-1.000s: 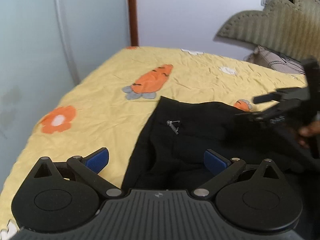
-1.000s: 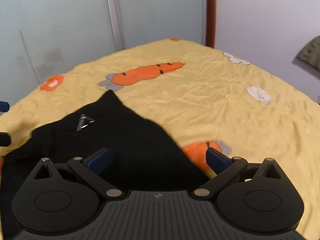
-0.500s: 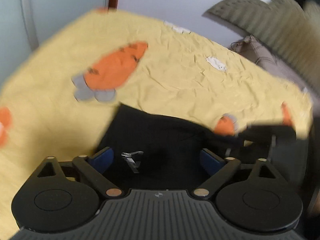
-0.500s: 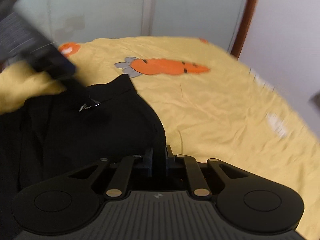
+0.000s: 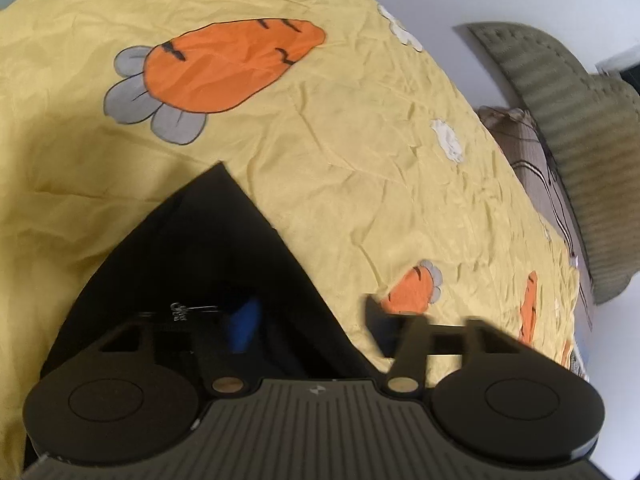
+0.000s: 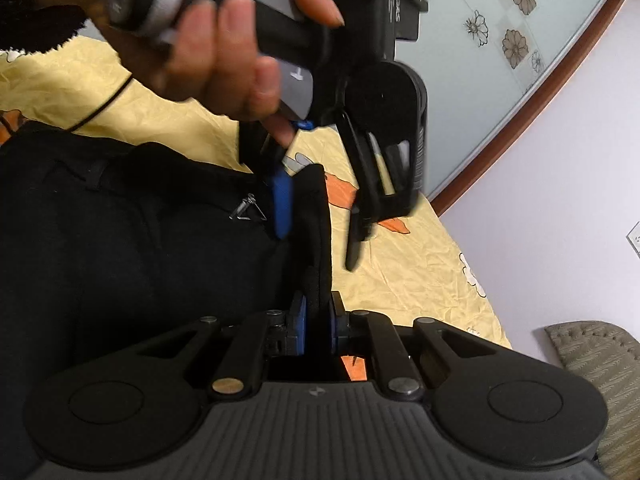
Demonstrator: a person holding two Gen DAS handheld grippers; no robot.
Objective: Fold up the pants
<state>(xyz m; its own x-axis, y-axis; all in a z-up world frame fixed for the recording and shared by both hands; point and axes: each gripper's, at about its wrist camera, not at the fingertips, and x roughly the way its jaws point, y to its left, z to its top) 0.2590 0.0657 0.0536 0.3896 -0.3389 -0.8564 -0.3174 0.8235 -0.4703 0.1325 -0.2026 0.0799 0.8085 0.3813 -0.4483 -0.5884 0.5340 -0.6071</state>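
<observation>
Black pants (image 5: 192, 264) lie on a yellow bed sheet (image 5: 360, 152) printed with carrots, one corner pointing up the bed. My right gripper (image 6: 318, 322) is shut on a raised fold of the pants' edge (image 6: 316, 216). A hand (image 6: 208, 40) holds my left gripper (image 6: 318, 220) just above, straddling that same fold. Its jaws are closing: the blue pad (image 6: 282, 204) lies against the cloth and the other finger (image 6: 356, 240) stands clear of it. In the left wrist view the left gripper (image 5: 310, 320) spans the pants' edge near a metal zip pull (image 5: 188, 308).
An olive padded headboard (image 5: 568, 128) and a brown pillow (image 5: 532, 160) are at the right of the bed. A frosted glass door (image 6: 500, 40) with flower prints and a brown frame stands behind the bed, and a white wall (image 6: 560, 220) beside it.
My right gripper has shut on the pants' edge and lifted it. The left gripper has swung down over the same edge, rolled, and its jaws have narrowed.
</observation>
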